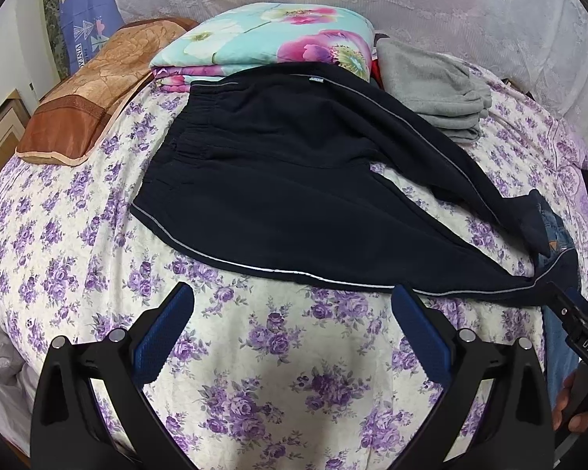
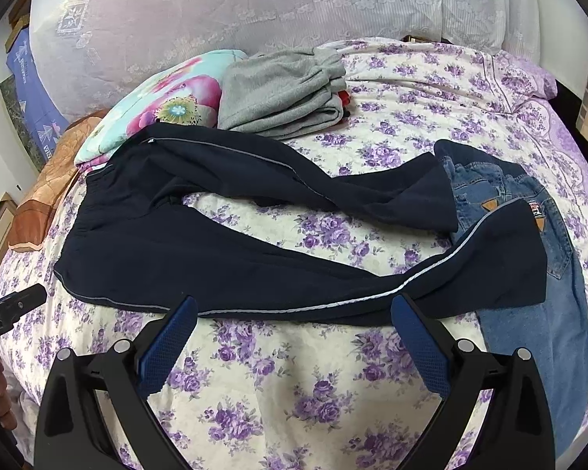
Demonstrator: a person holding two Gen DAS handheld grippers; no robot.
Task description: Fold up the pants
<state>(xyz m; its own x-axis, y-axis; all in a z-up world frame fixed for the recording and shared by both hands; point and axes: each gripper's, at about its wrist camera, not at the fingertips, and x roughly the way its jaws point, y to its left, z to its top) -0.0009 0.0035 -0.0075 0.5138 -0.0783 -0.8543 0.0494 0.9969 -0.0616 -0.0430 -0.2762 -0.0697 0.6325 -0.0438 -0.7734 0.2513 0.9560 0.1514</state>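
Observation:
Dark navy pants (image 1: 294, 180) with a light side stripe lie spread on the flowered bedspread (image 1: 254, 352), waistband to the left, legs parted and running right. They also show in the right wrist view (image 2: 200, 250). My left gripper (image 1: 292, 297) is open and empty, just in front of the near leg's striped edge. My right gripper (image 2: 294, 309) is open and empty, its fingertips at the near leg's edge. The right gripper's body shows at the right edge of the left wrist view (image 1: 580, 325).
Blue jeans (image 2: 529, 211) lie under the pants' leg ends at the right. A folded grey garment (image 2: 286, 94), a floral folded quilt (image 1: 270, 39) and a brown pillow (image 1: 86, 102) sit behind. A lace curtain (image 2: 254, 8) hangs beyond the bed.

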